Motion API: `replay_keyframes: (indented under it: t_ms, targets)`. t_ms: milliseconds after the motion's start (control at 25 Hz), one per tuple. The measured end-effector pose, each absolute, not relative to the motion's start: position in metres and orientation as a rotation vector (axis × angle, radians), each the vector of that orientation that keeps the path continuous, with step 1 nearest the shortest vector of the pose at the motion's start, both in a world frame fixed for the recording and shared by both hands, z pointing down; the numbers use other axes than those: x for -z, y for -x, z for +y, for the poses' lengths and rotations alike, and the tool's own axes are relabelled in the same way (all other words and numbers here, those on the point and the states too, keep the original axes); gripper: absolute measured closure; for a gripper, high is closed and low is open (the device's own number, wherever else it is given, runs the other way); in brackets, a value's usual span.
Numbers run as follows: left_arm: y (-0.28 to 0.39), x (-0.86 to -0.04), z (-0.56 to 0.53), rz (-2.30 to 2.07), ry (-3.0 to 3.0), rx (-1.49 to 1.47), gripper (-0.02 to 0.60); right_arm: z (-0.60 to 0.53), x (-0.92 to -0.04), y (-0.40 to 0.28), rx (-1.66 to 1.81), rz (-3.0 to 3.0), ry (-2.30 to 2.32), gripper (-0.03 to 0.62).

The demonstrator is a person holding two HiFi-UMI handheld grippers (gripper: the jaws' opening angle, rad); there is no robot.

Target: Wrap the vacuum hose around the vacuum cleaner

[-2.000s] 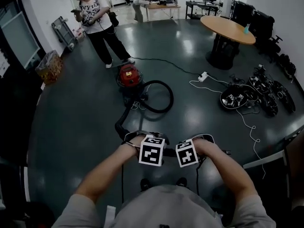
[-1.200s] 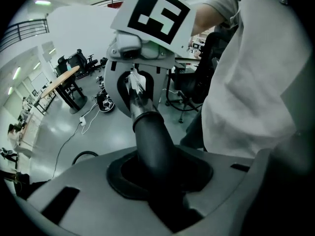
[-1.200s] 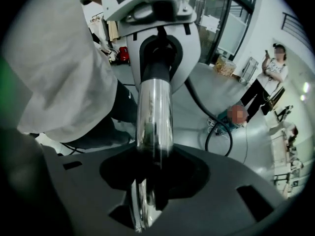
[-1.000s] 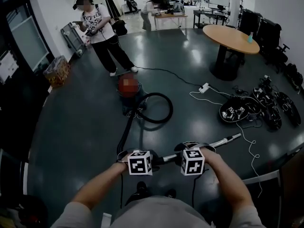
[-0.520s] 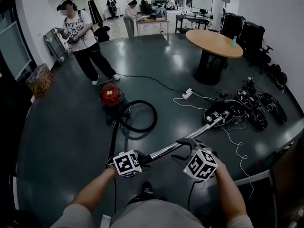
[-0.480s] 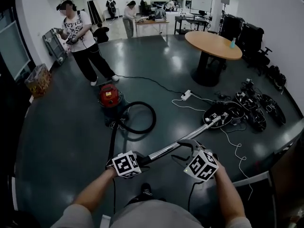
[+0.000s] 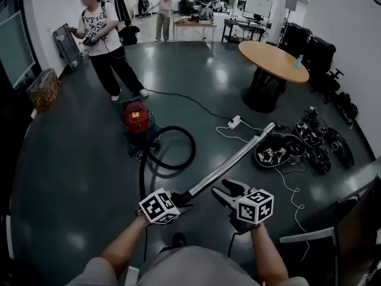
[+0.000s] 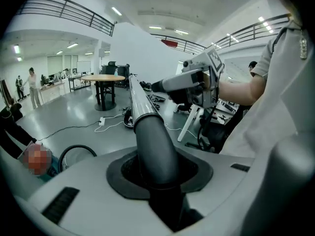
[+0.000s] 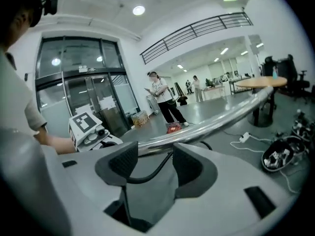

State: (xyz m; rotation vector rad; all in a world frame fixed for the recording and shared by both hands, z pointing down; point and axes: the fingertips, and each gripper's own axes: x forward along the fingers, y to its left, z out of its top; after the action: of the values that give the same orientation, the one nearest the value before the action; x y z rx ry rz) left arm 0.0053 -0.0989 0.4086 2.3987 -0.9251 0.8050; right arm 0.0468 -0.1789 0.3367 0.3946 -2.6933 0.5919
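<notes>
The red vacuum cleaner (image 7: 136,119) stands on the dark floor, its black hose (image 7: 172,148) lying in a loop beside it. A chrome wand (image 7: 232,161) runs from the hose's dark elbow out toward the right. My left gripper (image 7: 180,199) is shut on that dark elbow (image 8: 153,151), and the wand (image 8: 138,98) points away along its jaws. My right gripper (image 7: 225,190) is open just below the wand; its jaws have just been opening and nothing is pressed between them. In the right gripper view the wand (image 9: 211,126) crosses just past the fingertips of the right gripper (image 9: 153,157).
A person (image 7: 100,37) stands behind the vacuum. A round wooden table (image 7: 274,55) is at the back right. A white power strip (image 7: 234,123) with cords and a pile of spare grippers (image 7: 297,145) lie on the floor to the right. A basket (image 7: 41,88) sits at the left wall.
My right gripper has let go of the wand, rolled and dropped below it. The left gripper kept its hold, and the wand's far end swung away toward the back right.
</notes>
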Motion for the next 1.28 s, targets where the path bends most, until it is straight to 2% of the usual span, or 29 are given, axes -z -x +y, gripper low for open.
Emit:
replay_keyframes:
  t_ms: [400, 680, 880, 1280]
  targets:
    - [0.018, -0.401, -0.138, -1.055, -2.371, -0.673, 0.457, -0.216, -0.346, 0.017, -1.385, -2.651, -0.443, 0.344]
    - [0.012, -0.399, -0.17, -1.167, -2.324, -0.636, 0.457, -0.243, -0.353, 0.051, -1.551, -2.578, -0.315, 0.344]
    - [-0.015, -0.396, -0.205, -1.265, -2.283, -0.655, 0.457, -0.283, -0.354, 0.043, -1.572, -2.553, -0.319, 0.345]
    - [-0.059, -0.402, -0.257, -1.475, -2.151, -0.594, 0.457, -0.329, -0.359, 0.017, -1.63, -2.496, -0.216, 0.418]
